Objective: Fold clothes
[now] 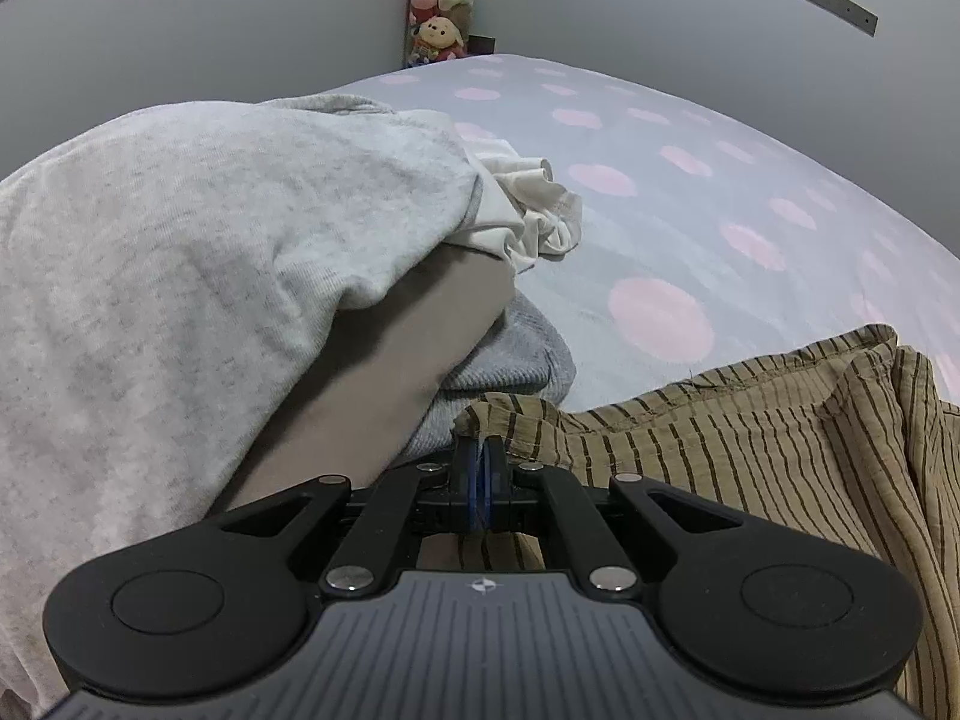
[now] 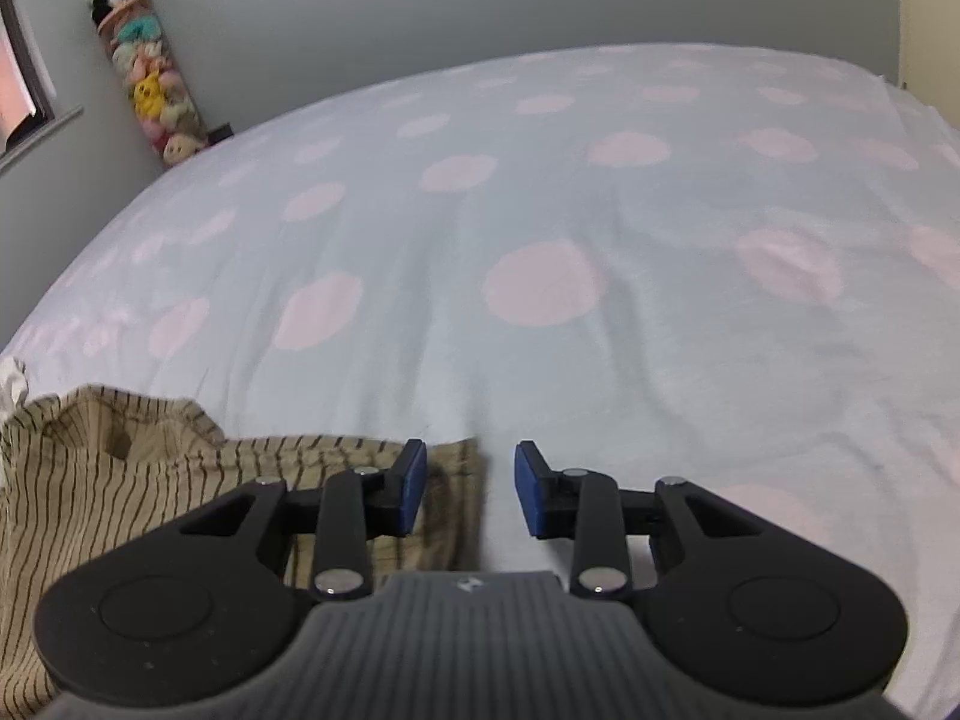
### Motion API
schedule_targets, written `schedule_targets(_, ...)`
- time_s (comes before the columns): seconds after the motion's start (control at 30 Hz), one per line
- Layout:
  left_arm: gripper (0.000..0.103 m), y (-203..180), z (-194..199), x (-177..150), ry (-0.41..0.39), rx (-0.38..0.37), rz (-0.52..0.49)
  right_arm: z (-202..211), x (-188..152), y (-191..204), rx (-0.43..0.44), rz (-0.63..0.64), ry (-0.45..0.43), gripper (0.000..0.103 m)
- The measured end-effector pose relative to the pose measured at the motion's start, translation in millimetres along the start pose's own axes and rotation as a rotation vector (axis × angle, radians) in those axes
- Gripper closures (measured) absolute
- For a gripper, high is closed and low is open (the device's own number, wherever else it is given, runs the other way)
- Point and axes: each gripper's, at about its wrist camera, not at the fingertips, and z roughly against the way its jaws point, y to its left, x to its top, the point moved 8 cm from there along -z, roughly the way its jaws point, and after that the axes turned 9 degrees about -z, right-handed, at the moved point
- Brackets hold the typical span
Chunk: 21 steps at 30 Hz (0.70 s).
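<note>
The tan striped garment (image 1: 750, 420) lies spread on the bed (image 2: 600, 210), filling the lower right of the left wrist view and the lower left of the right wrist view, so its long axis seems to run across between the two tools rather than away from them. The left hand-held gripper (image 1: 480, 450) has its blue pads pressed together on a bunched edge of this cloth at lower centre of its frame; the fabric rises into the pinch there and trails off to the right. The right hand-held gripper (image 2: 471, 480) sits low over the opposite end, fingers spread wide, its left finger over the striped hem and its right finger over bare sheet, so the garment's edge falls in the gap, just left of the midpoint. That edge is what a closing move would turn on, I judge: it needs the cloth centred between the pads. Whether this is a corner being taken up or one just let go, the views do not settle. Both tools point forward and slightly down along the mattress. Left of the pinched edge a heap of grey and white clothes (image 1: 210, 270) fills the frame; a column of plush toys (image 2: 150, 78) stands in the far corner.
</note>
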Motion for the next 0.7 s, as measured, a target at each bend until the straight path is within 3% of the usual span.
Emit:
schedule_targets(0.1,0.102,-1,-1,-1,0.007,-0.003,-0.005,-5,-6,8,-0.037,0.060,0.002,0.071)
schedule_targets(0.13,0.102,-1,1,0,0.001,0.000,-0.011,-6,-9,11,-0.049,0.080,0.003,0.080)
schedule_targets(0.17,0.103,-2,3,2,-0.008,0.006,-0.020,-8,-11,14,-0.062,0.100,0.004,0.100)
schedule_targets(0.2,0.103,-2,6,4,-0.017,0.011,-0.028,-9,-13,17,-0.074,0.120,0.004,0.100)
schedule_targets(0.37,0.103,2,12,12,-0.022,0.040,-0.067,10,13,0,-0.170,0.112,-0.067,0.101)
schedule_targets(0.5,0.103,3,11,13,-0.012,0.049,-0.091,17,25,-37,-0.255,0.060,-0.057,0.101)
schedule_targets(0.63,0.100,-2,11,9,-0.018,0.024,-0.075,18,15,-53,-0.217,0.003,-0.037,0.098)
schedule_targets(0.67,0.094,-2,14,9,-0.028,0.020,-0.063,20,13,-55,-0.202,-0.011,-0.039,0.091)
schedule_targets(0.7,0.089,-2,19,9,-0.039,0.016,-0.046,22,10,-57,-0.186,-0.024,-0.041,0.073)
